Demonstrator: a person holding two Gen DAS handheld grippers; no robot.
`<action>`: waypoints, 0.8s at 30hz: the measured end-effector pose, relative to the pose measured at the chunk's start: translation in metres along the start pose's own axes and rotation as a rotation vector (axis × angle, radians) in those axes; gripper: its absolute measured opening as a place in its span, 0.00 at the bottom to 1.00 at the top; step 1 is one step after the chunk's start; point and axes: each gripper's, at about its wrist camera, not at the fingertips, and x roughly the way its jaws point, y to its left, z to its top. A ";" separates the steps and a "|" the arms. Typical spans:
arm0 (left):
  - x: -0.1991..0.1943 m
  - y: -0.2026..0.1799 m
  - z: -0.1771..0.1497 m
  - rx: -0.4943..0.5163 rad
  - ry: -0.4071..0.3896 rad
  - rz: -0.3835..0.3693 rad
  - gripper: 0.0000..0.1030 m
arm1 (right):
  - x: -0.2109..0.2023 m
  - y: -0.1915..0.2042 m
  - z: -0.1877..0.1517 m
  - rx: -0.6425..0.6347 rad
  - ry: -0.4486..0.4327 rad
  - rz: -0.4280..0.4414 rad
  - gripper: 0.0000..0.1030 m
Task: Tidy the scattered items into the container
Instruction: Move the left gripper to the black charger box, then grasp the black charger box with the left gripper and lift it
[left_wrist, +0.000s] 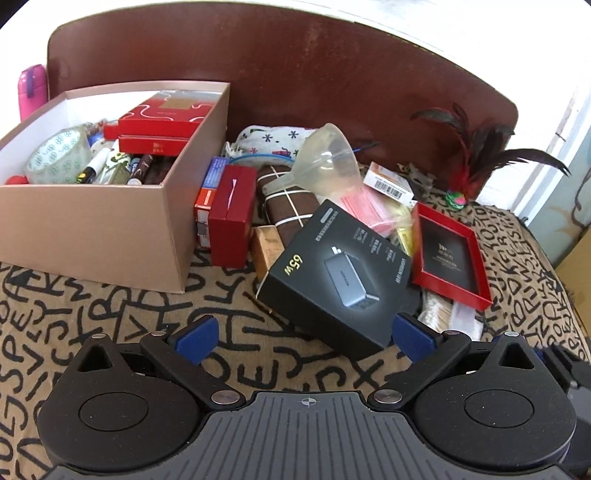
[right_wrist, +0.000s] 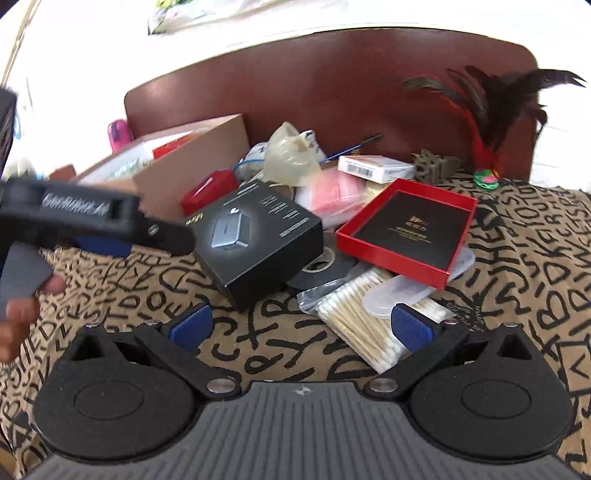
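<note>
A tan open box (left_wrist: 110, 218) at the left holds tape, markers and red boxes; it also shows in the right wrist view (right_wrist: 173, 173). Beside it lies a pile: a black charger box (left_wrist: 332, 273) (right_wrist: 255, 236), a clear funnel (left_wrist: 325, 162), a red tray (left_wrist: 447, 254) (right_wrist: 406, 229), a small red box (left_wrist: 231, 218), a bag of cotton swabs (right_wrist: 362, 317). My left gripper (left_wrist: 306, 332) is open, just short of the charger box. My right gripper (right_wrist: 301, 325) is open and empty, next to the swabs.
A dark red headboard (left_wrist: 295, 74) stands behind the pile. A feather toy (left_wrist: 476, 158) lies at the back right. A pink bottle (left_wrist: 33, 88) stands behind the box. The patterned cloth (left_wrist: 110, 321) covers the surface. The left gripper's body (right_wrist: 92, 218) crosses the right view's left side.
</note>
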 end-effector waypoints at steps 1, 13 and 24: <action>0.001 0.000 0.002 0.005 0.000 -0.002 1.00 | 0.003 0.002 0.001 -0.005 0.007 0.013 0.99; 0.040 0.004 0.034 0.091 0.035 -0.005 1.00 | 0.035 0.022 0.013 -0.080 0.031 0.051 0.82; 0.057 0.008 0.036 0.086 0.120 -0.118 0.79 | 0.065 0.032 0.021 -0.196 0.044 0.068 0.69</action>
